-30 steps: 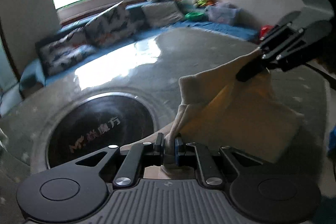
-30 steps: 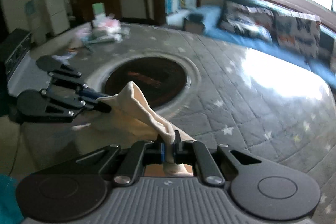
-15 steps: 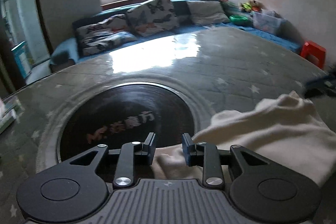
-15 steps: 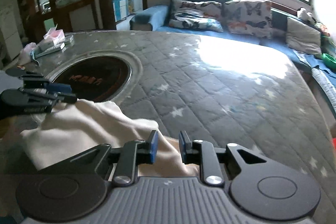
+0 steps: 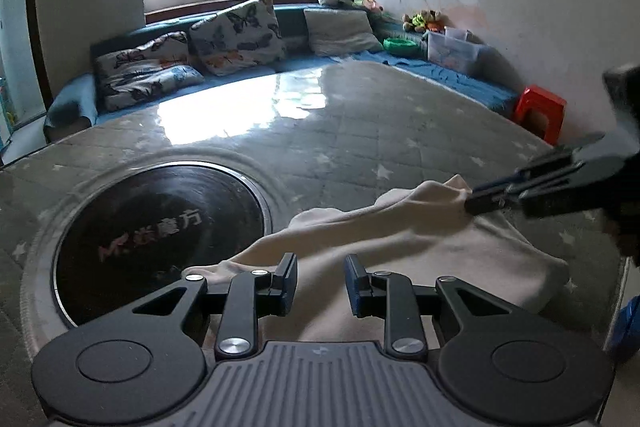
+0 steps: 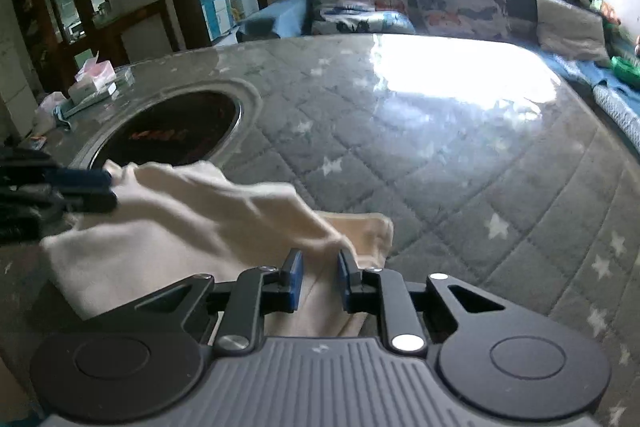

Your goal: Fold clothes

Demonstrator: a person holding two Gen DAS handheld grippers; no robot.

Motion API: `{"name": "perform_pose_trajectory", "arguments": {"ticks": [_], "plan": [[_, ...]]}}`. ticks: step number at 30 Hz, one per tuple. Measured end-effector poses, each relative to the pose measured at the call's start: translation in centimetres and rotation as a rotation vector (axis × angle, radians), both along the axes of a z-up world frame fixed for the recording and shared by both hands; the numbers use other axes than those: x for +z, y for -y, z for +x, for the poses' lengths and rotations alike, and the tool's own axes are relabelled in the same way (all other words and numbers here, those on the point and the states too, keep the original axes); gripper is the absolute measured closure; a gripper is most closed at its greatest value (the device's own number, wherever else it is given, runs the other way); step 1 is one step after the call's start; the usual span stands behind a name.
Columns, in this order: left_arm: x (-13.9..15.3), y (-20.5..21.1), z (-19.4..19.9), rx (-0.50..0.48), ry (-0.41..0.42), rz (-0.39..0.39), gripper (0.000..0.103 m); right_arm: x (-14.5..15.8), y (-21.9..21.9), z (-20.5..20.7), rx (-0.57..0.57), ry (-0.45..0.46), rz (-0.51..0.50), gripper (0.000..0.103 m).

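Broadly, the table (image 5: 360, 131) serves as the folding surface: the cloth (image 5: 400, 247) lies on its near edge beside the dark disc (image 5: 160, 227), one layer doubled over another, apparently a fold just laid. Left gripper (image 5: 320, 281) and right gripper (image 6: 319, 277) stand over its two corners, jaws apart, cloth between the pads but unpinched.

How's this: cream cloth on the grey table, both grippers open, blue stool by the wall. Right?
No: the stool is red, not blue, per the left wrist view. Cloth on the table, left gripper and right gripper open: correct.
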State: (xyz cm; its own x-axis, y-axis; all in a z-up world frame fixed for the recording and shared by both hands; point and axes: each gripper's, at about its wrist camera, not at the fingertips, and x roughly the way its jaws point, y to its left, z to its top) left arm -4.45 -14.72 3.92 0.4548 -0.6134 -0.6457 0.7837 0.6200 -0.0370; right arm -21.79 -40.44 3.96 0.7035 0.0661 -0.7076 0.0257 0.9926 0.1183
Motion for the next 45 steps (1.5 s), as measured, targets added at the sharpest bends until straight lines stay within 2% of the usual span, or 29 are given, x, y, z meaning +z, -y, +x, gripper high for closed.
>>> {"name": "perform_pose_trajectory", "arguments": {"ticks": [7,14,21,28,35,45], "plan": [[-1.2,1.7,2.3,0.008,-0.041,-0.002,0.075,1.2,-2.2,2.6,0.083,0.029,0.026,0.085],[-2.4,2.7,3.3,0.028,-0.055,0.008,0.074,-0.8,-3.3,5.8,0.082,-0.003,0.019,0.086],[-2.1,2.8,3.4,0.036,-0.051,-0.02,0.073,-0.5,-3.8,5.8,0.089,0.017,0.006,0.086],[-2.6,3.4,3.4,0.03,-0.036,0.004,0.073,-1.2,-4.6,6.3,0.111,0.007,-0.019,0.084],[-1.2,2.0,1.3,0.014,-0.017,-0.038,0.073,0.8,-4.3,4.1,0.127,0.032,-0.026,0.084],[-1.5,0.6,-2.5,-0.01,-0.023,-0.059,0.073,-0.1,-6.7,0.0,0.181,0.001,-0.044,0.084]]}}
